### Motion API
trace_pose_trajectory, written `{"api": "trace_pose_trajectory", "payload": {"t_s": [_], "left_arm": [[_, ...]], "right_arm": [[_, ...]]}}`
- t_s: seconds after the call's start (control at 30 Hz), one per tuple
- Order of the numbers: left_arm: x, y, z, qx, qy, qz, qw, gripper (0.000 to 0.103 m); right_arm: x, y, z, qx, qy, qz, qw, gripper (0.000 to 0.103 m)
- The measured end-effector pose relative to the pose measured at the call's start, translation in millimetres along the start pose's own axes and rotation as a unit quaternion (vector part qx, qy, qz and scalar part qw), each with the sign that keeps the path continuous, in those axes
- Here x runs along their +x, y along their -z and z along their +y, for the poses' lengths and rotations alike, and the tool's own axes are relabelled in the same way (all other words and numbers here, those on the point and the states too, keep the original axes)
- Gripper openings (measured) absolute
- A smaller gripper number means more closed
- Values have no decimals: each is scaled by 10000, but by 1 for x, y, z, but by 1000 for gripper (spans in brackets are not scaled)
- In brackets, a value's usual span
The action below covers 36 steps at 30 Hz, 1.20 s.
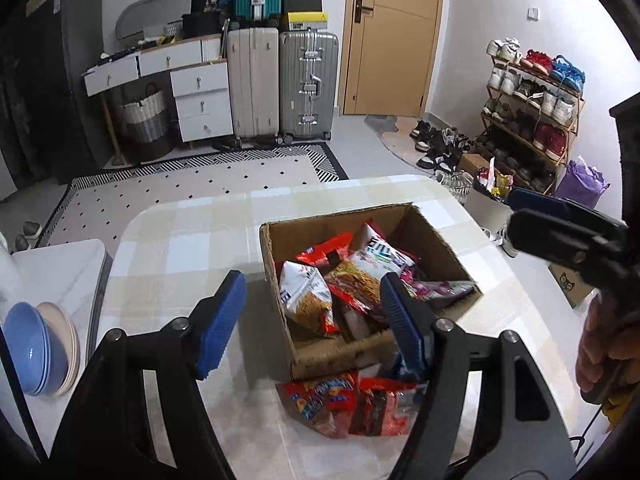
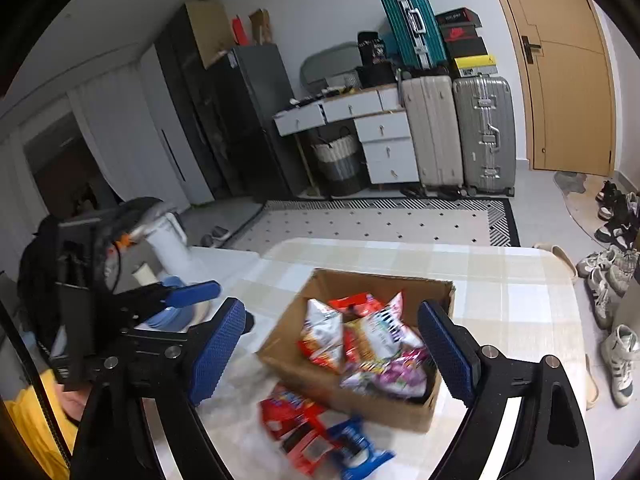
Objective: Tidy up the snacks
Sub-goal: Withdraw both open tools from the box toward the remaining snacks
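The left gripper sits nearest the lens, its 2 blue fingers spread wide with nothing between them, hovering over the near-left part of the box. The right gripper is spread just as wide and also holds nothing; it hangs over the box from the other side, and its view is smeared near the bottom, so details there are uncertain.

The box stands on the checked table, already holding several snack bags. A small heap of red packets lies on the table just outside the near wall of the box, touching or almost touching the cardboard; the right view shows a blue packet among them.

The step in hand looks like picking up the loose packets and dropping them in with the rest. To do it well, I would lower 1 gripper onto the top packet of the heap, pinch it across a flat sealed edge rather than the puffed middle, lift clear of the box wall, then release above a gap in the contents. Crinkly foil slips, so a firm bite matters. Keep the other gripper off to the side; the bowls at the left are well apart
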<state>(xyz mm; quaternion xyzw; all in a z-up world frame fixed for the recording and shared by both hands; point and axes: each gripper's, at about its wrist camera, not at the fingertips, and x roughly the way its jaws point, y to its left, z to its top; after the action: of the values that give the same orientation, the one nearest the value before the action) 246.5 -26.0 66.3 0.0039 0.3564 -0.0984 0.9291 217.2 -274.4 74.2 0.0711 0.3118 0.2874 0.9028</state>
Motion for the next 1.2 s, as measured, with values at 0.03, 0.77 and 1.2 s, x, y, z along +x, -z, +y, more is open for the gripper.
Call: {"api": "trace_pose_trajectory", "payload": {"t_s": [0.03,0.77,1.2], "left_arm": [[-9,4,-2,1,-19,-55,10000,70],[-208,140,-32,-366,243,-1136,9926,102],[-207,262,-46,-180,65,-697,9974,102]], "right_arm": [[-10,4,4,12,-15,-54,10000,94],[-141,166,71,1000,-547,-934,9891,102],[-110,248,71,1021,298,223,9941,102]]}}
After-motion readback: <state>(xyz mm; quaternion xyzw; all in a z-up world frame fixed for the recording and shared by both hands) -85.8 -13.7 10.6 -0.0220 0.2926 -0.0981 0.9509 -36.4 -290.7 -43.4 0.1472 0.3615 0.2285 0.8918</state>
